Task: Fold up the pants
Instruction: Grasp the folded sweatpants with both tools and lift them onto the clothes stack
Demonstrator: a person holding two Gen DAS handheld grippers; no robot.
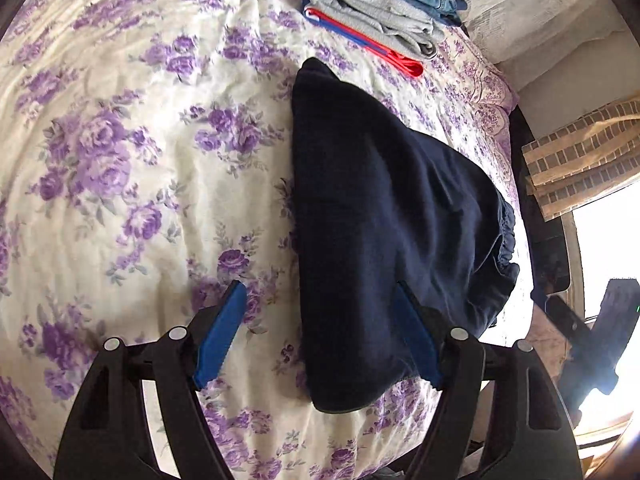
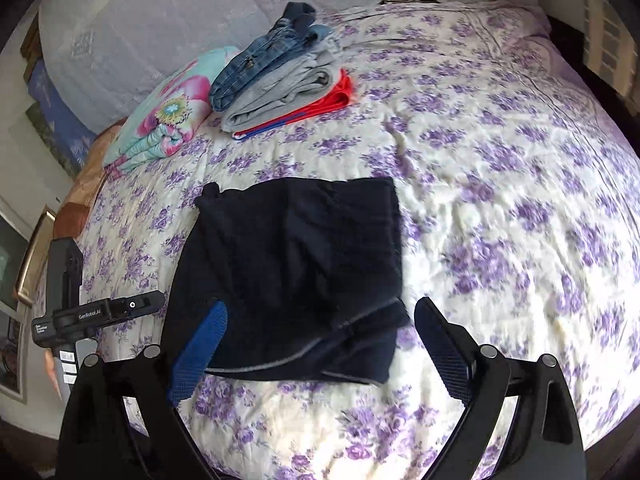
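The dark navy pants [image 1: 384, 220] lie folded into a compact bundle on the floral bedspread; they also show in the right wrist view [image 2: 296, 264], with the hems at the near edge. My left gripper [image 1: 320, 300] is open and empty, its blue fingers [image 1: 222, 332] spread above the bundle's near edge. My right gripper [image 2: 320, 316] is open and empty, hovering over the bundle's near end. The left gripper's body [image 2: 96, 312] shows at the left of the right wrist view.
A stack of folded clothes, jeans on grey on red [image 2: 280, 76], sits at the far side of the bed [image 2: 500, 160]; it also shows in the left wrist view [image 1: 384, 4]. A folded floral blanket [image 2: 168, 112] lies beside it. A bed edge and curtain [image 1: 580, 152] are at right.
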